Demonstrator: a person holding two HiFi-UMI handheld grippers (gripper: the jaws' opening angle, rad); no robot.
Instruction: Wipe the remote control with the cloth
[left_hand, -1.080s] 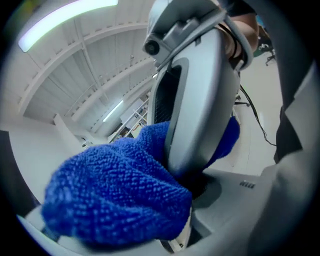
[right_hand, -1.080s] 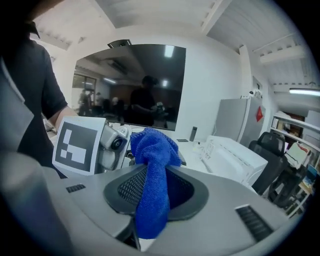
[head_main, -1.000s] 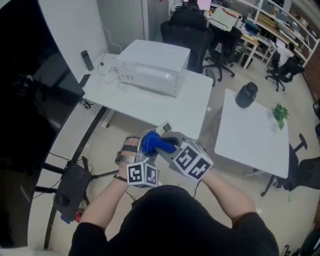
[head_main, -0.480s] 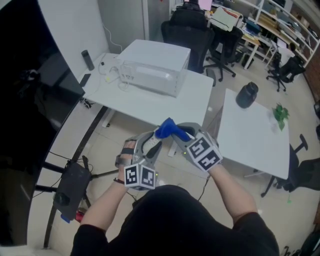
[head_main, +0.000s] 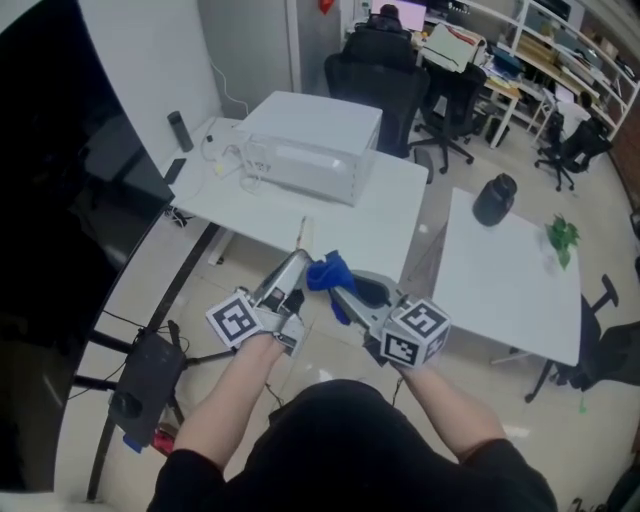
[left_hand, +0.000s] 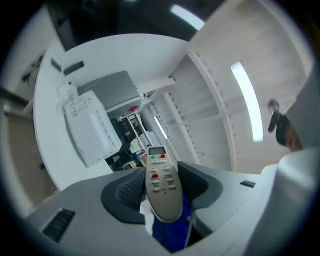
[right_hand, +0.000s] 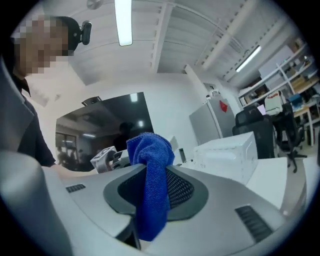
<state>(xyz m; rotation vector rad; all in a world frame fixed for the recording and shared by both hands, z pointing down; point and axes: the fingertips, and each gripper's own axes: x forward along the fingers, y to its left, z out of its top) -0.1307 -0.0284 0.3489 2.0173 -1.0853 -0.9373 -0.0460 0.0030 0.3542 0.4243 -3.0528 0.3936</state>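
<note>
My left gripper (left_hand: 162, 195) is shut on a grey-white remote control (left_hand: 161, 182), its buttons facing the camera and its display end pointing away. In the head view that gripper (head_main: 290, 277) is held up in front of the person, and the remote (head_main: 304, 236) sticks out towards the white table. Just to its right, my right gripper (head_main: 345, 290) is shut on a blue cloth (head_main: 328, 271). The cloth (right_hand: 149, 180) is bunched between the right jaws and hangs down. A fold of cloth (left_hand: 171, 234) shows just under the remote; whether it touches is unclear.
A white table (head_main: 330, 215) ahead carries a white box-shaped machine (head_main: 305, 145) and a small dark cylinder (head_main: 178, 130). A second white table (head_main: 505, 280) at the right holds a black object (head_main: 494, 196) and a green item (head_main: 560, 234). Office chairs (head_main: 375, 70) stand behind; black gear (head_main: 140, 375) stands on the floor at the left.
The cloth came off the remote. The left gripper swung left and turned the remote towards the table; the right gripper drew down and right with the cloth.
</note>
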